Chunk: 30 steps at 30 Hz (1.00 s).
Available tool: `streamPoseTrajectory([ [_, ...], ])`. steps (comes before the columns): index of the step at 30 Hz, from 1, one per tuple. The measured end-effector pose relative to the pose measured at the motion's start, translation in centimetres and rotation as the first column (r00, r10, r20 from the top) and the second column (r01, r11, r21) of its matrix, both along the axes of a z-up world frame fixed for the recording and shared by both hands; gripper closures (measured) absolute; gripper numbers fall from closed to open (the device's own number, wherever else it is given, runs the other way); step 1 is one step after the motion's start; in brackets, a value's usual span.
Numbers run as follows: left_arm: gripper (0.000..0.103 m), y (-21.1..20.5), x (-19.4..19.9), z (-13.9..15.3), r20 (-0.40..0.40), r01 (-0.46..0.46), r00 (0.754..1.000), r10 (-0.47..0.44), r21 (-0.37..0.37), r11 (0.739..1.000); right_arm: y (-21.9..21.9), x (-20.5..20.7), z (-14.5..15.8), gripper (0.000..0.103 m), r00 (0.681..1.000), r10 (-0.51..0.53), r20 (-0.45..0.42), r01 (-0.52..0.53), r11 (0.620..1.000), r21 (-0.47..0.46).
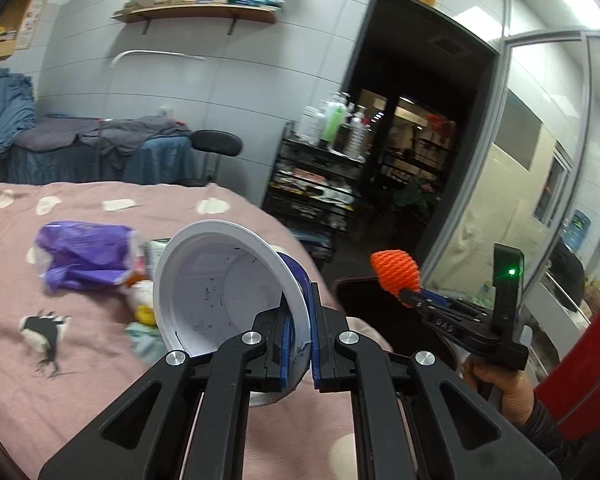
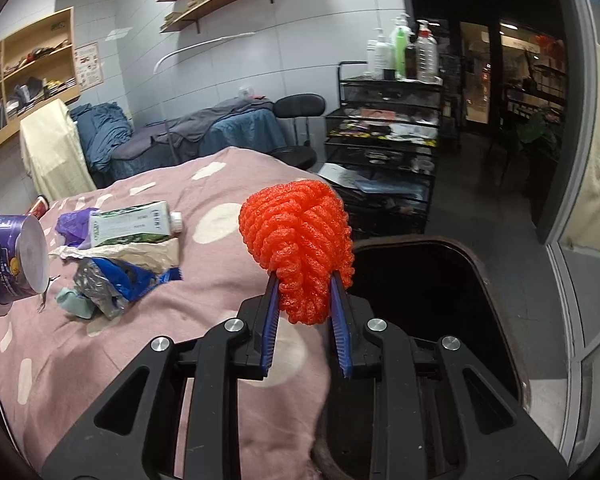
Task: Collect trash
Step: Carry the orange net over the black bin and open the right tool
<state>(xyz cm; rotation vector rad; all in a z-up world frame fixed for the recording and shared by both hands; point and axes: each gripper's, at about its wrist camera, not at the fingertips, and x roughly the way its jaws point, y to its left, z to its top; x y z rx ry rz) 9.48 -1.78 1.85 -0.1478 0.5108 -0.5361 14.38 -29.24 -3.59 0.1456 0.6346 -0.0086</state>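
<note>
My left gripper (image 1: 298,312) is shut on the rim of a white paper cup with a purple outside (image 1: 220,288), held tilted above the pink bed cover; the cup also shows in the right wrist view (image 2: 14,256). My right gripper (image 2: 306,300) is shut on an orange foam net (image 2: 296,240), held at the bed's edge next to the open black bin (image 2: 440,280); the net also shows in the left wrist view (image 1: 396,270). On the bed lie a purple bag (image 1: 86,254), a green-white carton (image 2: 134,224), a blue foil wrapper (image 2: 116,278) and crumpled paper (image 2: 140,254).
The pink spotted bed cover (image 2: 228,300) fills the lower left. A black wire cart with bottles (image 2: 384,136) and a black stool (image 2: 300,108) stand beyond the bed. A dark doorway (image 1: 416,120) and a glass partition (image 1: 540,168) lie to the right.
</note>
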Motion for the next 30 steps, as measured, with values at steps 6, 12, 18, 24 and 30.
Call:
streamPoseTrajectory([
  [6,0.095,-4.8,1.4,-0.8,-0.023,0.121,0.992,-0.12,0.002,0.993,-4.3,-0.6,-2.4,0.078,0.991,-0.112,-0.071,0.113,0.994,0.001],
  [12,0.095,-8.5,2.3,-1.3,-0.033,0.189,0.982,-0.188,0.026,0.982,-7.2,0.6,-5.9,0.078,0.964,-0.191,-0.186,0.191,0.981,-0.022],
  [18,0.095,-10.1,2.1,-1.4,-0.054,0.232,0.972,-0.229,0.04,0.972,-7.7,2.1,-9.1,0.078,0.938,-0.207,-0.278,0.201,0.978,-0.051],
  [24,0.095,-11.2,2.2,-2.0,-0.077,0.255,0.965,-0.251,0.059,0.965,-7.3,2.3,-10.6,0.075,0.927,-0.214,-0.308,0.202,0.977,-0.07],
  [30,0.095,-12.3,2.2,-2.4,-0.089,0.271,0.96,-0.264,0.08,0.959,-6.5,1.8,-10.3,0.036,0.937,-0.209,-0.28,0.2,0.978,-0.063],
])
